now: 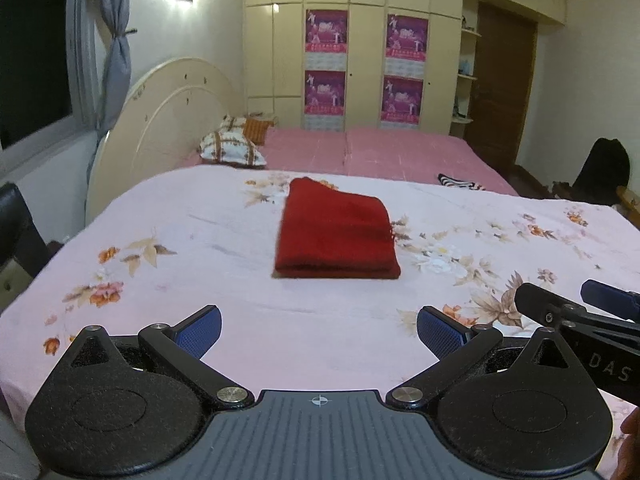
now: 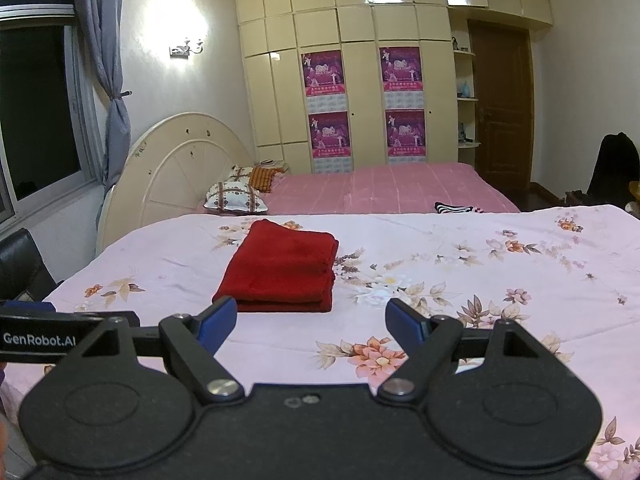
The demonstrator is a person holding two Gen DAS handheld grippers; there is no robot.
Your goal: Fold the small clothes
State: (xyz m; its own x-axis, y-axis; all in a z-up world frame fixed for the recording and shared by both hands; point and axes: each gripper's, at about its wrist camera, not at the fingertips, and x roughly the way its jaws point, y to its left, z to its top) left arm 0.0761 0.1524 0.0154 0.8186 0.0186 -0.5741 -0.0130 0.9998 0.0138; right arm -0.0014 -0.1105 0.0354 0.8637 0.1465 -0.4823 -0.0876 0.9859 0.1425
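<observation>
Red cloth point(image 1: 336, 236) lies folded into a thick rectangle on the sheet point(image 1: 200, 248), a pale pink spread printed with flowers, near the middle of its far half. Its folded edge faces the cameras, and stacked layers show along that edge in the right wrist view point(image 2: 280, 270).

Left gripper point(image 1: 319, 332) hovers over the near part of the sheet with its jaws spread wide and nothing between them; its blue pads point(image 1: 202, 330) are clear of the cloth, which sits well ahead of them. Right gripper point(image 2: 310, 322) is likewise wide open and empty, low over the sheet. In its own view the left pad point(image 2: 220, 320) overlaps the near left corner of the cloth, but whether it touches I cannot tell. The right gripper also shows at the right edge of the left wrist view point(image 1: 580, 312), beside the left one.

Beyond the sheet stands a bed point(image 2: 400, 192) with a pink cover, two patterned pillows point(image 2: 236, 198) by a cream round headboard point(image 2: 180, 164), and a striped item point(image 2: 454, 208) at its near edge. Behind are a cream wardrobe point(image 2: 360, 20) with four magenta posters point(image 2: 323, 74), a brown door point(image 2: 502, 108), a grey tied curtain point(image 2: 114, 112) by a dark window point(image 2: 36, 112), and a lit wall lamp point(image 2: 184, 46)
</observation>
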